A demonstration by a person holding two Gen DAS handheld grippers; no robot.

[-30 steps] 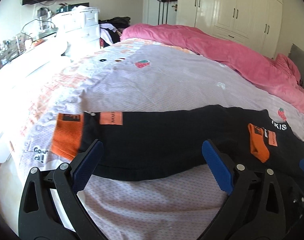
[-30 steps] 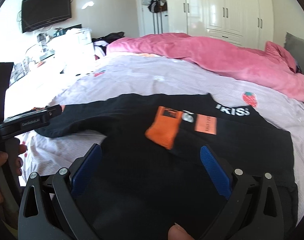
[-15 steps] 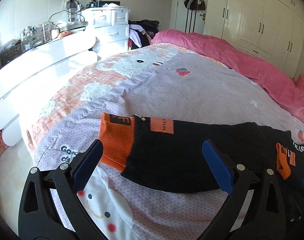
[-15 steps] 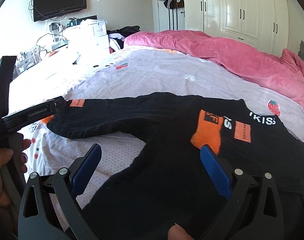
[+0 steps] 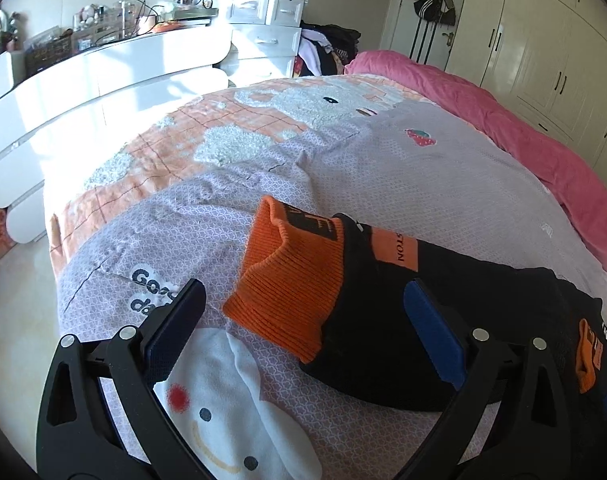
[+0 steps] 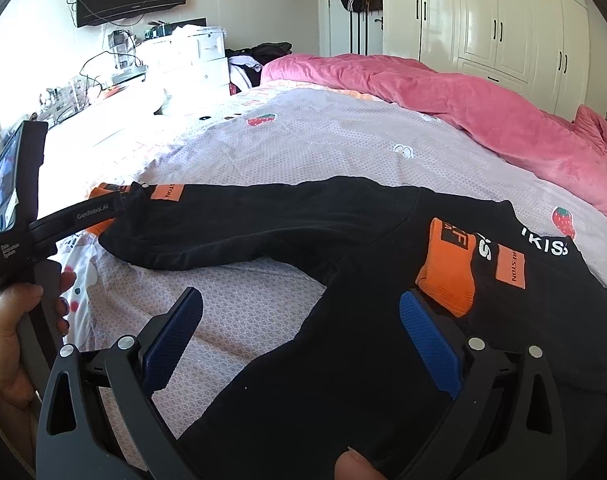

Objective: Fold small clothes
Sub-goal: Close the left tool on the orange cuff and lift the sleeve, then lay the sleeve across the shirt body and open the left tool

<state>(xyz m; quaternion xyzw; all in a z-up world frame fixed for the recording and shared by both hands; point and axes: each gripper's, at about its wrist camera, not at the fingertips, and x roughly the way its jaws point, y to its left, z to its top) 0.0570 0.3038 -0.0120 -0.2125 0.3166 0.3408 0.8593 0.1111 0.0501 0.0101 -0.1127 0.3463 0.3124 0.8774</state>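
A small black sweatshirt point(image 6: 343, 320) with orange cuffs lies on the bed. One sleeve stretches out to the left; its orange cuff point(image 5: 291, 280) lies just ahead of my left gripper point(image 5: 303, 324), which is open and empty, close to the cuff. The other sleeve is folded over the body, its orange cuff point(image 6: 449, 268) resting on the chest. My right gripper point(image 6: 303, 328) is open and empty above the sweatshirt's body. The left gripper point(image 6: 103, 210) also shows in the right wrist view, at the outstretched cuff.
The bed has a lilac patterned cover point(image 5: 423, 184) and a pink duvet point(image 6: 463, 100) bunched at the far side. White footboard point(image 5: 83, 92) and drawers point(image 5: 263, 28) stand left; white wardrobes point(image 6: 503, 20) behind.
My left gripper has moved left along the outstretched sleeve until the orange cuff sits between its fingers. My right gripper has shifted slightly left over the sweatshirt's body.
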